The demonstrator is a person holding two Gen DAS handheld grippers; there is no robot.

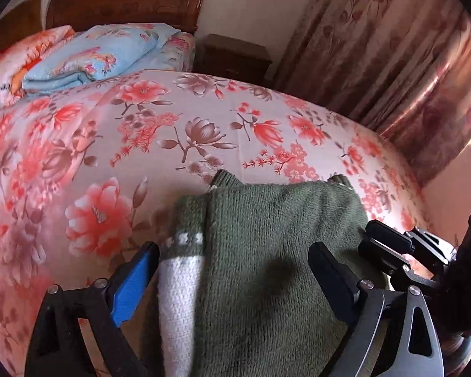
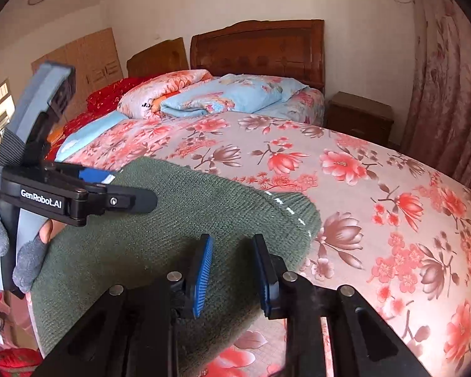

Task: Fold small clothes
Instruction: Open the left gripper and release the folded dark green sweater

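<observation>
A small green knitted sweater (image 1: 267, 251) with a white-banded sleeve (image 1: 180, 282) lies on the floral bedspread (image 1: 141, 144) at the near edge of the bed. My left gripper (image 1: 235, 270) is open, its fingers wide apart over the sweater, one on each side of the sleeve and body. In the right wrist view the sweater (image 2: 172, 235) lies below my right gripper (image 2: 232, 257), which is open with a narrow gap just above the sweater's folded edge. The left gripper (image 2: 135, 198) shows there at the left, held by a gloved hand.
Folded quilts, one light blue (image 2: 229, 97) and one pink floral (image 2: 160, 94), are piled at the wooden headboard (image 2: 257, 50). A bedside cabinet (image 2: 358, 116) and floral curtain (image 2: 446, 94) stand to the right. The right gripper's body (image 1: 402, 251) shows beside the sweater.
</observation>
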